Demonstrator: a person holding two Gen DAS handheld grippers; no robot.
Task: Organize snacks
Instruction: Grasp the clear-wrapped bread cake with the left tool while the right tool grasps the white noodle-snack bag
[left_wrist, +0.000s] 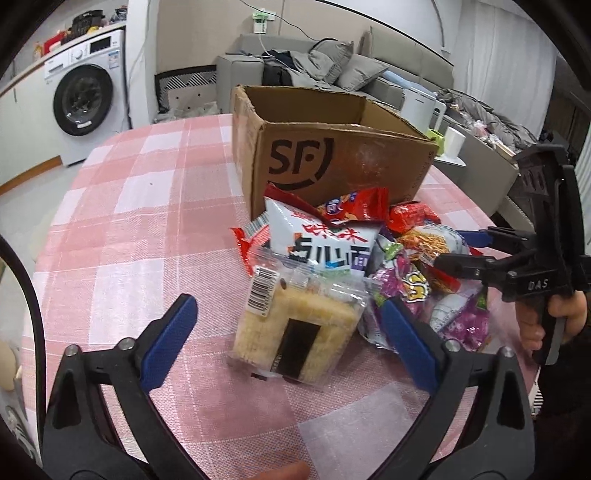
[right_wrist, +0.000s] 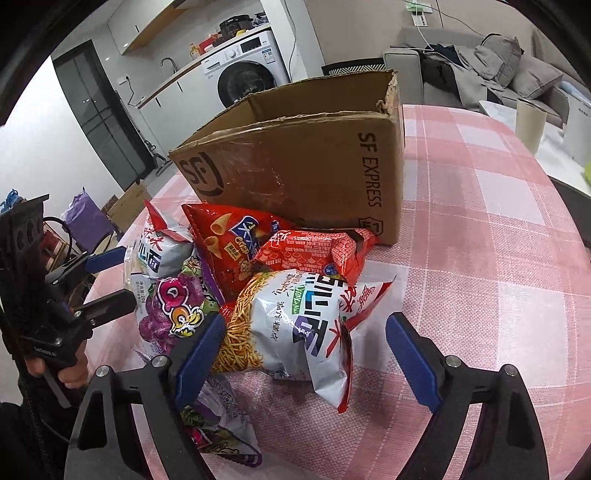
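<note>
A pile of snack bags lies on the pink checked tablecloth (left_wrist: 129, 229) in front of an open SF cardboard box (left_wrist: 332, 162), also in the right wrist view (right_wrist: 295, 166). My left gripper (left_wrist: 288, 325) is open, its blue fingers on either side of a clear-wrapped rice ball (left_wrist: 295, 328), not touching it. My right gripper (right_wrist: 306, 354) is open around a white noodle snack bag (right_wrist: 295, 325). In the left wrist view the right gripper (left_wrist: 461, 251) reaches into the pile from the right. The left gripper also shows in the right wrist view (right_wrist: 110, 280).
The pile holds a red cone-snack bag (right_wrist: 229, 236), a red wrapped pack (right_wrist: 314, 251), purple bags (left_wrist: 424, 302) and a second white noodle bag (left_wrist: 325, 236). A washing machine (left_wrist: 85, 99) and a grey sofa (left_wrist: 332, 62) stand beyond the table.
</note>
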